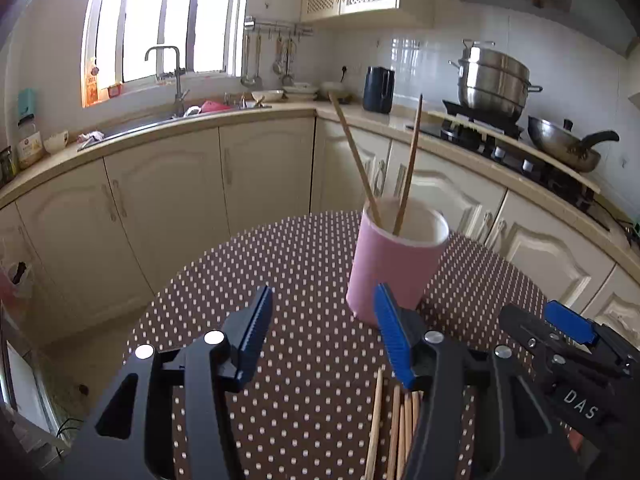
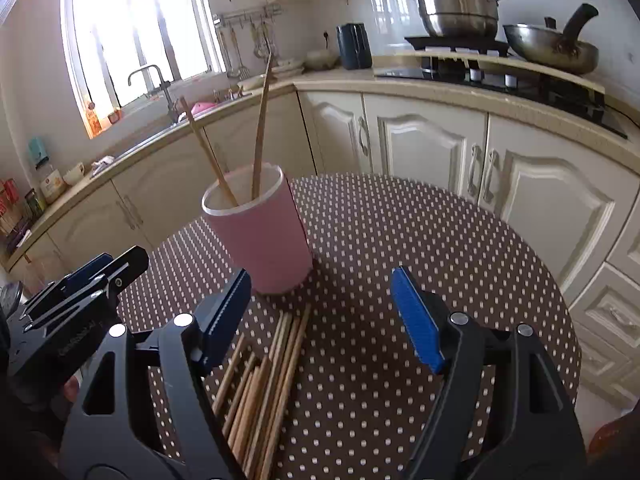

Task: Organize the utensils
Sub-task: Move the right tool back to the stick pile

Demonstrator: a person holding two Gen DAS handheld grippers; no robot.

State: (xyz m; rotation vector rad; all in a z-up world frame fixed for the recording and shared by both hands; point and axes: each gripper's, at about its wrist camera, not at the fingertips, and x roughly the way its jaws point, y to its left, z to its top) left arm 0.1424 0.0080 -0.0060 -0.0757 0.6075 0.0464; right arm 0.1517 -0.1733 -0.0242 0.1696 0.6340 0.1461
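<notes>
A steel steamer pot (image 1: 494, 80) and wok (image 1: 564, 142) sit on the stove (image 1: 512, 140), near a dark kettle (image 1: 378, 90), faucet (image 1: 168, 68) and cream cabinets (image 1: 160, 200).

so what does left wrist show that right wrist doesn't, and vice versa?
Only left wrist: the left gripper head-on, open and holding nothing, and the right gripper's body at the right edge. Only right wrist: the right gripper head-on, open and holding nothing, and the full spread of loose chopsticks on the table. Both: pink cup with two chopsticks standing in it, stove pots, sink.
</notes>
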